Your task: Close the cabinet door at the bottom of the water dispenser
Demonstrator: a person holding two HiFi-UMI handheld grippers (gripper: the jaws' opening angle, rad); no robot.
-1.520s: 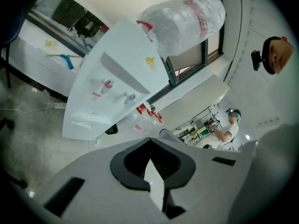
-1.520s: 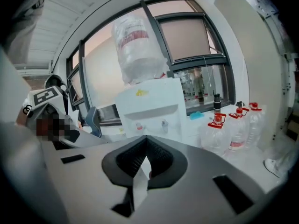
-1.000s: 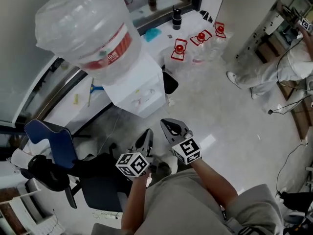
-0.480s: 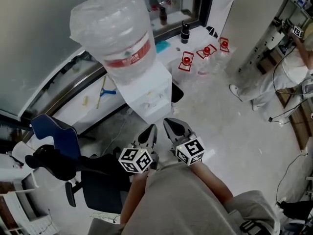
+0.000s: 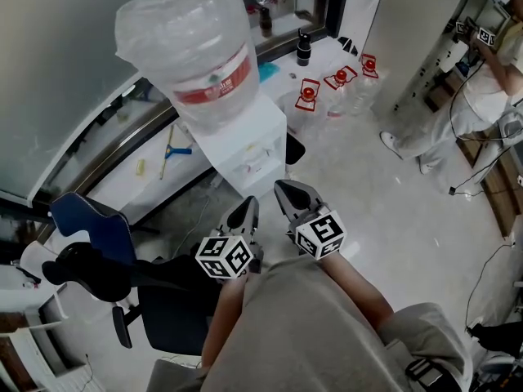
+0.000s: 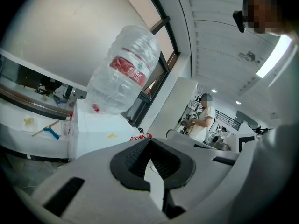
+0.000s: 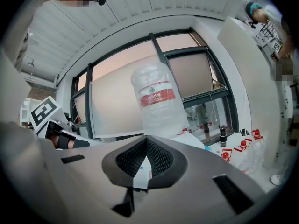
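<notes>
The water dispenser stands on the pale floor against a low window ledge, just ahead of the person holding the grippers; a big clear bottle with a red label sits upended on its top. The cabinet door is low on the dispenser's front face, which the head view sees steeply from above; no view shows it clearly enough to tell whether it is shut or ajar.

The left gripper and the right gripper are held side by side in front of the person's body, both pointing towards the dispenser and near its front but apart from it. In the left gripper view the jaws are together with nothing between them; in the right gripper view the jaws are likewise together and empty.

Left of the person are a blue chair and a black chair; a blue-handled tool lies on the ledge. Beyond the dispenser several clear bottles with red caps stand on the floor, and a dark bottle stands near them by the window. Well apart, at the right edge, another person in pale clothes stands beside shelving.
</notes>
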